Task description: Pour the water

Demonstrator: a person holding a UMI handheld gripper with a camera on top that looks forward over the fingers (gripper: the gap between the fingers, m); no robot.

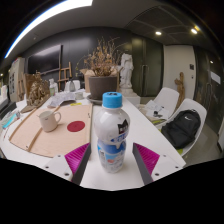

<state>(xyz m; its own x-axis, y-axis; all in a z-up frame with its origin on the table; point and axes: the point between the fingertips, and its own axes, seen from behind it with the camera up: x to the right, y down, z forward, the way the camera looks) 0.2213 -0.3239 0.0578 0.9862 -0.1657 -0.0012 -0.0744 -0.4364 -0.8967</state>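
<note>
A clear plastic water bottle [111, 132] with a blue cap and a blue and white label stands upright on the white table [150, 135]. It is between the fingers of my gripper [111, 152], which is open. A small gap shows on each side between the bottle and the magenta pads [74, 158]. To the left, beyond the fingers, a white mug [49, 120] sits on a light wooden board [52, 138], next to a round red coaster [76, 126].
A large pot with dry branches [102, 82] stands at the back of the table, with a white statue [126, 70] behind it. White chairs [165, 100] stand to the right, one holding a black bag [183, 128]. Small items lie along the table's left side.
</note>
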